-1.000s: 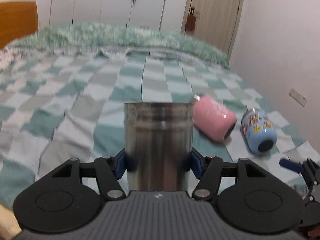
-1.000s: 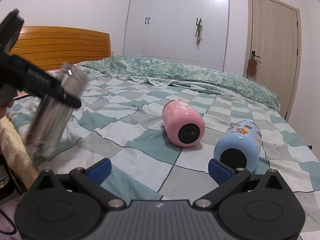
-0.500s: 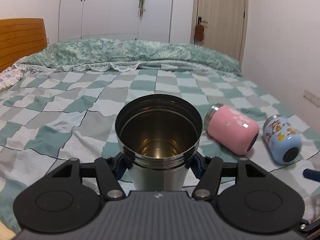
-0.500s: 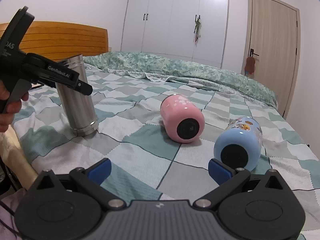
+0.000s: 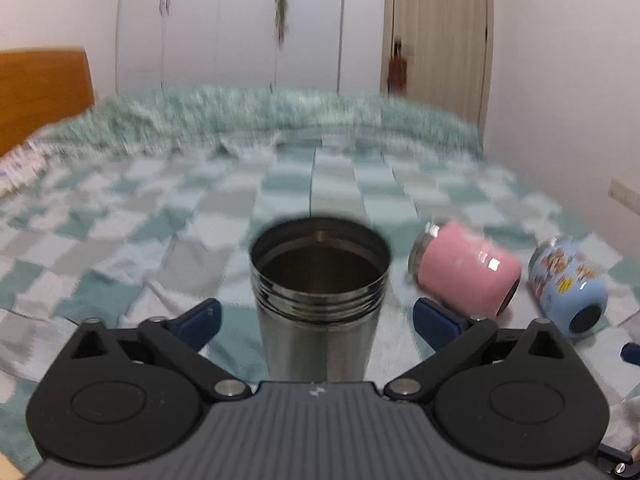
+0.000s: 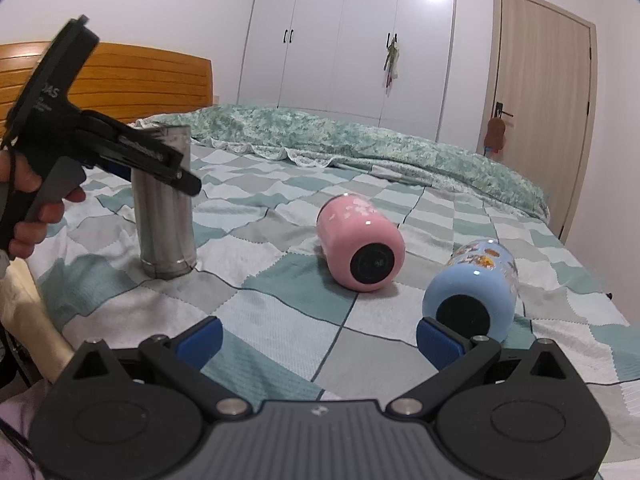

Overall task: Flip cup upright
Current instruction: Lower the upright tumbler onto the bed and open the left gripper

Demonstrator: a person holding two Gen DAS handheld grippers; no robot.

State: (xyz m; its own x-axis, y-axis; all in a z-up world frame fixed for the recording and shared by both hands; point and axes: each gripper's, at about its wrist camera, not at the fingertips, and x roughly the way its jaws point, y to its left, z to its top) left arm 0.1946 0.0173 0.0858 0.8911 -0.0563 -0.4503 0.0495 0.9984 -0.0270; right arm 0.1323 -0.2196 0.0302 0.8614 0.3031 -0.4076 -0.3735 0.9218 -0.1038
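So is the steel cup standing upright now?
Yes: the steel cup stands on the bedspread, mouth up, between the open left gripper's fingers.

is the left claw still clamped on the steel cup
No, the left claw is open, its blue pads apart from the upright steel cup.

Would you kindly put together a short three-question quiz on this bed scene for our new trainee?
1. True or false: the steel cup stands upright on the quilt with its mouth facing up.
2. How many cups lie on their sides? A) one B) two C) three
3. Fill in: the left tool is ____ around the steel cup, its pads clear of the wall.

Key
1. True; the left wrist view looks down into its open mouth.
2. B: the pink cup and the blue cup.
3. Open; the right tool is open too, holding nothing.
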